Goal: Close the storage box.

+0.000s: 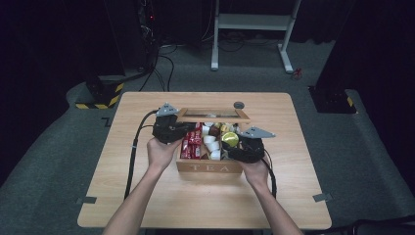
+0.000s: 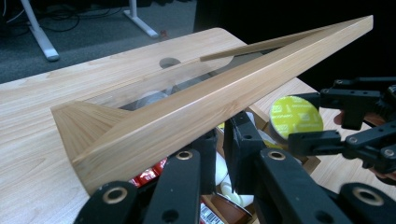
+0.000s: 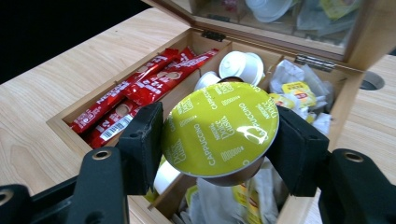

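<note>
The coffee capsule sits clamped between the jaws of the right gripper, held just above the right-hand end of the open tea box, its shiny yellow-green foil lid turned up toward the gripper's camera. It looks a light thing, a small plastic cup with a thin foil top, so its weight should be no trouble. The trouble, I'd judge, is the rounded rim: the pads bear on two opposite spots of a smooth circle, and a slack squeeze could let it pivot or pop out sideways. The foil is the tender part and would dent or puncture if pressed, so the sides are the right place to hold it, as it is held now, with moderate force and no more.

Below it the box's compartments hold red sachets, white pods and crumpled tea-bag wrappers, packed loosely, so the capsule has little room to catch on anything.

The left gripper has its jaws closed on the edge of the box's hinged lid, a stiff wooden frame with a clear pane, propping it open. That lid seems rigid and not heavy, but would likely drop shut if let go. The box rests mid-worktop.
</note>
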Tool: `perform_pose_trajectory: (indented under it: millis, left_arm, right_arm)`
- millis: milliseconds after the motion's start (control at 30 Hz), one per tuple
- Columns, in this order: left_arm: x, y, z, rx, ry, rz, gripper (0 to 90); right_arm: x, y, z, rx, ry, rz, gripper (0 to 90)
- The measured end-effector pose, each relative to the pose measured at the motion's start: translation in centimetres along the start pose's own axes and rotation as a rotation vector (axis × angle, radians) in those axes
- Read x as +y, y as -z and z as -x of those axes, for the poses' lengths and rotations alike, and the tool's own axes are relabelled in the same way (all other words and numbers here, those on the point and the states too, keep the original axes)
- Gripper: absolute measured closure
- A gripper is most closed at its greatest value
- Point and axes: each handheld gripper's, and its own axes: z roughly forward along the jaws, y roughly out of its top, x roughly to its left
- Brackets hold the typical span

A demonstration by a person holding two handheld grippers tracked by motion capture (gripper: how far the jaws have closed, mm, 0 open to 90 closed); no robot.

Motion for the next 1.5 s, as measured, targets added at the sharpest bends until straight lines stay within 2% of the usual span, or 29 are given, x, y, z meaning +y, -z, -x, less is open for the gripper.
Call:
perform_pose_trajectory:
  millis: [433, 933, 1200, 1300, 1500]
  left_arm:
    - [0.0, 0.0, 0.0, 0.006, -0.002, -0.008, 83.8]
    - [-0.1, 0.0, 0.0, 0.007, 0.004, -0.01, 86.1]
    - [-0.3, 0.0, 0.0, 0.006, 0.004, -0.009, 86.2]
    - [-0.3, 0.0, 0.0, 0.006, -0.001, -0.011, 86.3]
    - [-0.5, 0.0, 0.1, 0.004, 0.003, -0.009, 86.5]
  right_arm:
    - [-0.8, 2.2, 2.3, -0.029, -0.035, 0.043, 39.6]
    - [-3.3, 3.9, 5.5, -0.095, -0.092, 0.044, 39.5]
    - [-5.4, 3.9, 7.2, -0.147, -0.116, 0.004, 39.5]
    - [-6.2, 3.9, 7.9, -0.162, -0.153, -0.012, 39.5]
    - [-7.7, 3.6, 9.0, -0.188, -0.174, -0.045, 39.5]
